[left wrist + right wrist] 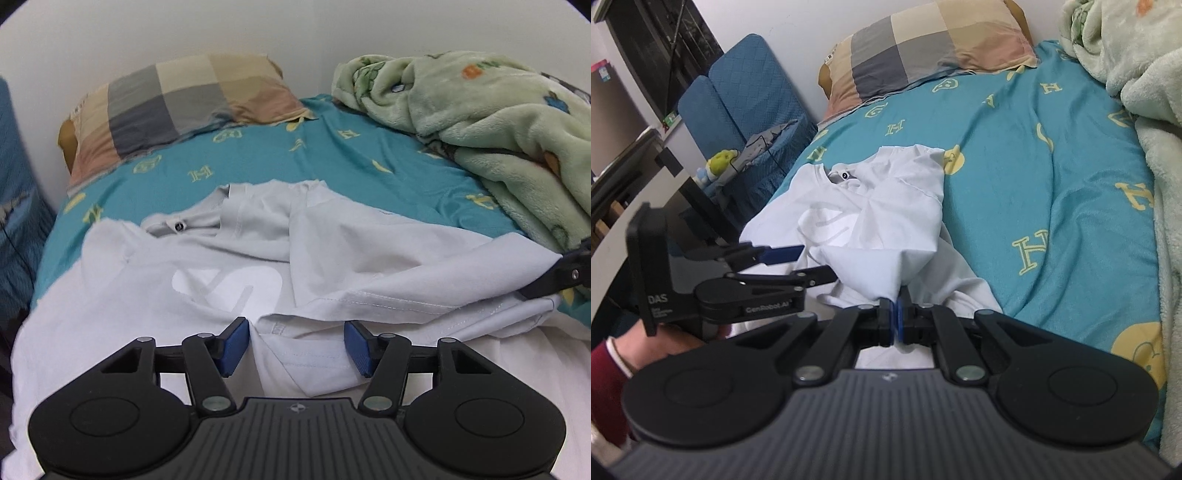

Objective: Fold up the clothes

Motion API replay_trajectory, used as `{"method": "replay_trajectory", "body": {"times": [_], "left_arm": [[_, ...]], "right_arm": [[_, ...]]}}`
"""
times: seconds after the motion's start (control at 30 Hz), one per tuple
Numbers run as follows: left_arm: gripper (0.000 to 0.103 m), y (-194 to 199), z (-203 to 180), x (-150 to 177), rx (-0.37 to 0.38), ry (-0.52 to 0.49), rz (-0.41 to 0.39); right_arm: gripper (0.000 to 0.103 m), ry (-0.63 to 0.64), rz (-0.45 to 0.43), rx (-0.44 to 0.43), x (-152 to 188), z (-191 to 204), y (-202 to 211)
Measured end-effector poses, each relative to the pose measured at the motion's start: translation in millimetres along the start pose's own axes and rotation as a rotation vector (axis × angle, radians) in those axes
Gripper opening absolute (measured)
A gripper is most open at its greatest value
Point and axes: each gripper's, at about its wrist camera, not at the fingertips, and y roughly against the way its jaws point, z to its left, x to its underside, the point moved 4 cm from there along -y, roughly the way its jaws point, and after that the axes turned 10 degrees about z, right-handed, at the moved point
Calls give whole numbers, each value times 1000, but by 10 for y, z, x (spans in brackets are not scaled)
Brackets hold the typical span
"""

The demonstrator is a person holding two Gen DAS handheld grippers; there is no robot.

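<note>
Pinching a fold of the one white T-shirt (871, 221) at lower centre, the right gripper (897, 321) is clenched; only this view shows a sleeved hand (646, 343). Left gripper (297, 347) hangs released over the hem. One pillow (177, 107), one blanket (480, 122).

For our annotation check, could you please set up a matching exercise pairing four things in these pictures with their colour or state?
Things:
1. right gripper
2. left gripper
3. pillow
4. blanket

Descriptions:
A. pale green fleece, bunched up at the side of the bed
B. jaws apart, pads clear of the cloth
C. checked in grey, beige and pink
D. pinched shut on a fold of the white T-shirt

Pairs: 1-D, 2-B, 3-C, 4-A
</note>
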Motion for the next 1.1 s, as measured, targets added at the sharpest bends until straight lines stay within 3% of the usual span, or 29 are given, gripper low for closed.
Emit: {"method": "replay_trajectory", "body": {"times": [0.13, 0.37, 0.43, 0.47, 0.5, 0.57, 0.73, 0.87, 1.0, 1.1], "left_arm": [[59, 71, -54, -6, -31, -78, -21], [61, -266, -164, -127, -11, -251, 96], [33, -274, -100, -239, 15, -218, 108], [6, -278, -68, -295, 28, -201, 115], [3, -282, -37, -351, 41, -185, 121], [2, -281, 33, -467, 64, -148, 129], [2, 61, 549, -1038, 20, 87, -45], [2, -11, 934, -1367, -68, 187, -104], [3, -421, 1407, -1277, -156, 358, -69], [7, -755, 1622, -984, -149, 474, 6]], "right_arm": [[5, 3, -3, 5, -4, -3, 42], [5, 1, -12, -19, -23, -51, 99], [5, -9, -8, -31, -21, -73, 91], [5, -15, -10, -44, -23, -82, 85], [5, -23, -12, -60, -23, -87, 79], [5, -45, -17, -101, -14, -75, 58], [5, -22, -32, -165, -131, 249, -118], [5, 38, -92, -217, -369, 737, -446], [5, 21, -100, -206, -562, 934, -1004], [7, 47, -50, -167, -537, 946, -1310]]}}
